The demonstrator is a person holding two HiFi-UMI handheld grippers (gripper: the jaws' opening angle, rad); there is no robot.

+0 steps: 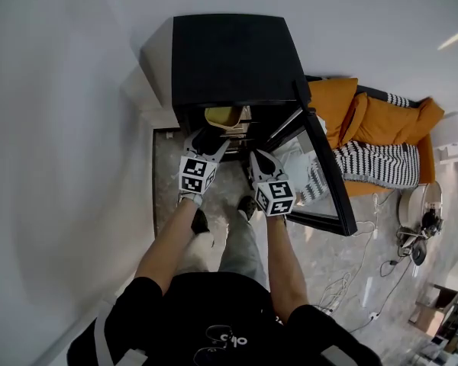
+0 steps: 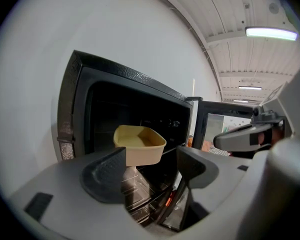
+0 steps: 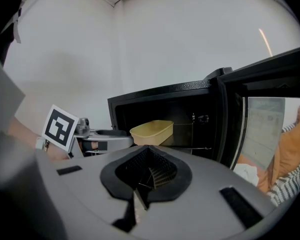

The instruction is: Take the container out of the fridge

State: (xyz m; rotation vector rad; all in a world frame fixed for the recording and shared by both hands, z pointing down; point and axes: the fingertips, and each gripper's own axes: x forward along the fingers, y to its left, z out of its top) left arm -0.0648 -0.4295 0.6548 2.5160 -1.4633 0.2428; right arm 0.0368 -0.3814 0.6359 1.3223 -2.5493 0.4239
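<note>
I see the pale yellow rectangular plastic container point(image 2: 139, 143) at a shelf's front edge inside the open black fridge point(image 1: 229, 59). My left claw point(image 2: 151, 166) has its jaws apart and empty, short of it. Right claw point(image 3: 149, 173) has its jaws together, empty.

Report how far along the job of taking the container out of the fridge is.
Done: the fridge door stands open. In hand: the left gripper, jaws apart, is lined up on the yellow container but not gripping it; the right gripper is shut and empty. Left: grip the container, still inside, and draw it out.
</note>
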